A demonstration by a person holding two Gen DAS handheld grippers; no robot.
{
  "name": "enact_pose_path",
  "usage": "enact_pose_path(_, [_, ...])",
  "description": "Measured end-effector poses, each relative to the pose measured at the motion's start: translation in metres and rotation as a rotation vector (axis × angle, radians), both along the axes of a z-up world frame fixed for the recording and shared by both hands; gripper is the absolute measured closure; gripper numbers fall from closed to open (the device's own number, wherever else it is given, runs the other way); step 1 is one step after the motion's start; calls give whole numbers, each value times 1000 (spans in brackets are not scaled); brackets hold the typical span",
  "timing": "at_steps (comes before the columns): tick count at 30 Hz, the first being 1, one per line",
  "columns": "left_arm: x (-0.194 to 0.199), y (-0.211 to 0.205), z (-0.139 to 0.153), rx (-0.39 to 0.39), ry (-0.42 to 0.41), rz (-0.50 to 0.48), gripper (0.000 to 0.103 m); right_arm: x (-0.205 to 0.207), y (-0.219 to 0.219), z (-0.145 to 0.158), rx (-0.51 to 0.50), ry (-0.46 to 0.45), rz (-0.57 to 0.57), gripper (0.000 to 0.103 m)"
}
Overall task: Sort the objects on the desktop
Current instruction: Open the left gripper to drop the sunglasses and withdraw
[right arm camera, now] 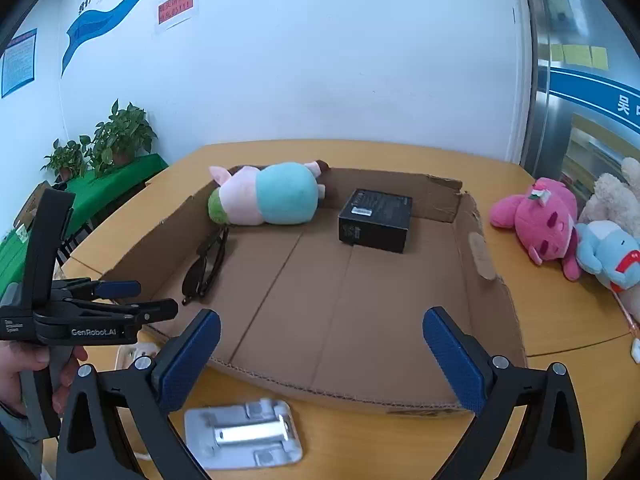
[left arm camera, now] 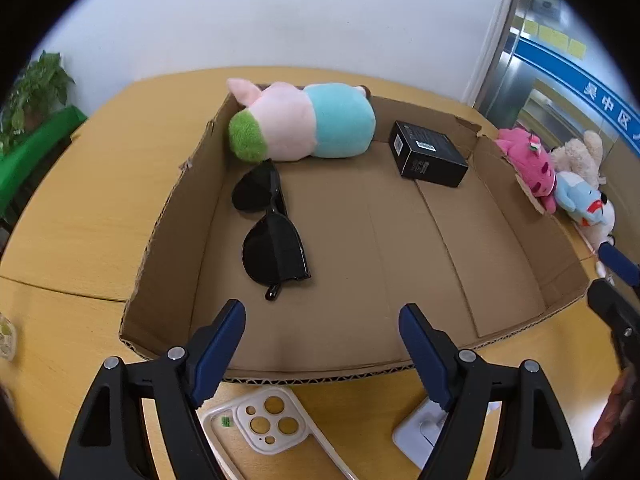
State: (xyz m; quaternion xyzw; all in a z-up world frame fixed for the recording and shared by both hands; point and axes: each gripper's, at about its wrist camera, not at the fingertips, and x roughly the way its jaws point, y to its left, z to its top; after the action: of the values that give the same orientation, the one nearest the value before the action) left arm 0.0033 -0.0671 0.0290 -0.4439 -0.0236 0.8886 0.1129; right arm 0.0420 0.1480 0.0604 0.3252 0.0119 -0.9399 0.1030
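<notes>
A shallow cardboard box (left arm camera: pixel 500 240) (right arm camera: pixel 460 200) holds black sunglasses (left arm camera: pixel 272 232) (right arm camera: pixel 204 268), a pink, teal and green plush (left arm camera: pixel 304 124) (right arm camera: pixel 268 196) and a black carton (left arm camera: pixel 430 154) (right arm camera: pixel 376 220). My left gripper (left arm camera: pixel 322 352) is open and empty above the box's near edge; it also shows in the right wrist view (right arm camera: pixel 120 300). My right gripper (right arm camera: pixel 322 356) is open and empty over the same edge. A cream phone case (left arm camera: pixel 260 420) and a white folding stand (left arm camera: pixel 424 428) (right arm camera: pixel 244 436) lie on the wooden table in front of the box.
Right of the box lie a pink plush (left arm camera: pixel 528 164) (right arm camera: pixel 540 220), a light blue plush (left arm camera: pixel 580 196) (right arm camera: pixel 608 256) and a beige plush (left arm camera: pixel 580 152) (right arm camera: pixel 612 196). Potted plants (right arm camera: pixel 116 136) stand on a green-covered bench at left. A white wall is behind the table.
</notes>
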Motion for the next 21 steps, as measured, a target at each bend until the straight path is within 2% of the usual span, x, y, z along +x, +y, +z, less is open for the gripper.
enact_pose_path(4, [1,8,0,-18,-18,2,24,11,18,-2,-26,8,1,0])
enact_pose_path(8, [5,10,-1,-22,3,4,24,18,29,-1,-36,16,-3,0])
enact_pose_path(11, [13,12,12,-1,74,30,24,23,35,2,-25,27,5,0])
enact_pose_path(15, [37,24,34,0,158,-11,24,29,38,3,-16,42,36,0])
enact_pose_path(18, [59,36,34,20,156,-57,24,32,40,-8,-30,8,99,0])
enact_pose_path(21, [73,49,20,39,104,-106,24,39,41,-28,-58,-42,195,0])
